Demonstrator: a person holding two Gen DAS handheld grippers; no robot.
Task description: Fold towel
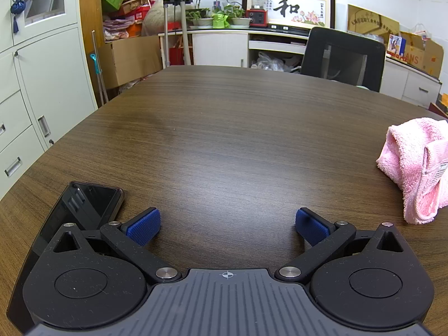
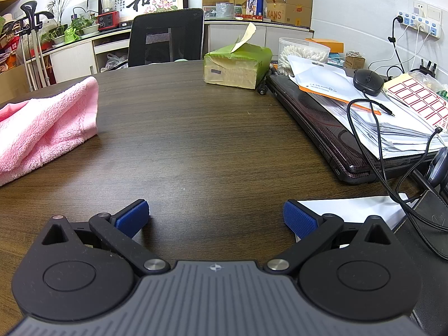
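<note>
The pink terry towel (image 1: 414, 168) lies crumpled in a loose heap on the dark wood-grain table (image 1: 224, 128), between the two grippers. In the left wrist view it sits at the far right edge, bunched into thick rolls with one end drooping toward the near side and a small white label showing on a fold. In the right wrist view the same towel (image 2: 42, 126) spreads along the left edge, its looped pile plain to see, with a flat woven band running near one hem and a corner standing square against the table.

The left gripper (image 1: 227, 225) hovers low over bare table, its jaws spread wide with nothing between the blue pads (image 1: 144, 225). A black smartphone (image 1: 84, 207) lies just beside its left finger. The right gripper (image 2: 215, 219) is likewise spread wide and empty above the table, well apart from the towel. A white sheet of paper (image 2: 358, 210) lies by its right finger; further off stand a green tissue pack (image 2: 238, 65) and a dark laptop (image 2: 322, 128) piled with papers.
</note>
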